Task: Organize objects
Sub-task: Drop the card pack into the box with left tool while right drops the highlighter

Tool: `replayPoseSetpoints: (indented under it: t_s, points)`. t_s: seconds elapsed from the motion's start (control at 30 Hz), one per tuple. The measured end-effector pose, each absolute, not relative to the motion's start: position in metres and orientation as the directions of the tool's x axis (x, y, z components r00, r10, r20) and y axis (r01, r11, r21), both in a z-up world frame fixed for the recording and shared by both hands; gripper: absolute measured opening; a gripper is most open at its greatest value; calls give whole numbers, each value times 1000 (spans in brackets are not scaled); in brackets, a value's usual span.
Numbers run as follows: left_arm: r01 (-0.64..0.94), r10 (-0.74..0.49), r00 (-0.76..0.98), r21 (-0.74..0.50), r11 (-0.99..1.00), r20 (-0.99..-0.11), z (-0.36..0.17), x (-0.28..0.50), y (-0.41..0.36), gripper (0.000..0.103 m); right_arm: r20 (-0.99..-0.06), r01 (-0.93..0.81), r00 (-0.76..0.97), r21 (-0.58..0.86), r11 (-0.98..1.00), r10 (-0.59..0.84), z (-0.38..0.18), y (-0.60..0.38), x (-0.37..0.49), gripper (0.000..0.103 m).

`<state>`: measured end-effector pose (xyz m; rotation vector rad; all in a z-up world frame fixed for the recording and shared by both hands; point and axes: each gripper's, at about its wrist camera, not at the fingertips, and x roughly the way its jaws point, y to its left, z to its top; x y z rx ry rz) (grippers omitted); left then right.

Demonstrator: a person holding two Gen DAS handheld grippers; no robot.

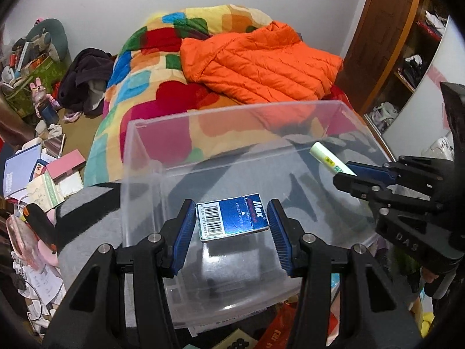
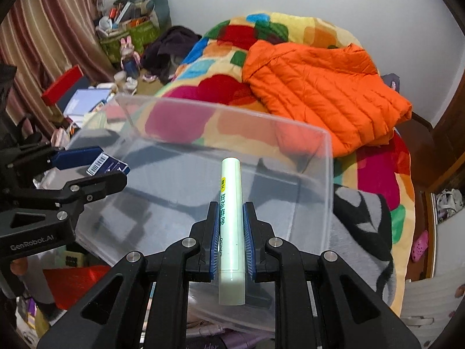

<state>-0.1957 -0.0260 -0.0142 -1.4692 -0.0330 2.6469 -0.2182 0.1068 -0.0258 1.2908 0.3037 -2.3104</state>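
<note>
Both grippers hovered over the clear bin point(image 1: 232, 151). The left gripper point(image 1: 231, 226) had its fingers clamped on a blue box point(image 1: 232, 216); the right gripper point(image 2: 231, 241) gripped a pale tube point(image 2: 231, 218). Next, likely: lower, release inside.

- Left wrist fisheye rides just behind the left gripper point(image 1: 231, 226), looking steeply down along its black fingers into the clear plastic storage box point(image 1: 232, 116), close enough that the box fills the middle of the picture
- The right gripper point(image 1: 345, 171) enters that view from the right edge
- Right wrist fisheye sits just behind the right gripper point(image 2: 231, 232), also tilted down over the same box point(image 2: 325, 157), seen from the box's other side
- The left gripper point(image 2: 113, 171) enters from the left edge
- Both views share the box, the patchwork multicoloured blanket point(image 1: 151, 93) point(image 2: 221, 49) and the orange quilted jacket point(image 1: 255, 61) point(image 2: 319, 87) beyond it
</note>
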Motion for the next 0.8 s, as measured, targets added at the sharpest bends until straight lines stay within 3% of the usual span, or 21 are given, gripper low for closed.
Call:
replayPoseSetpoints:
  t_s: [0.3,0.43,0.67,0.8]
  points:
    - [-101,110,-516,-67,-993,-850,-13,-192,-25,54,-857,511,-430,30,-859,-286,-27,104,-217,14]
    - [-95,91,-545,-46,-994,-833,0,-183,-26,62,-840,517,-454,23,-856,-297,-14,106,-209,17]
    - [-89,69,-635,-17,-996,-769,32,-143,-33,81,-774,500,-541,19,-866,-329,21,124,-183,37]
    - [-80,50,-666,5,-997,-744,40,-111,-37,87,-732,477,-599,1,-879,-326,38,141,-161,47]
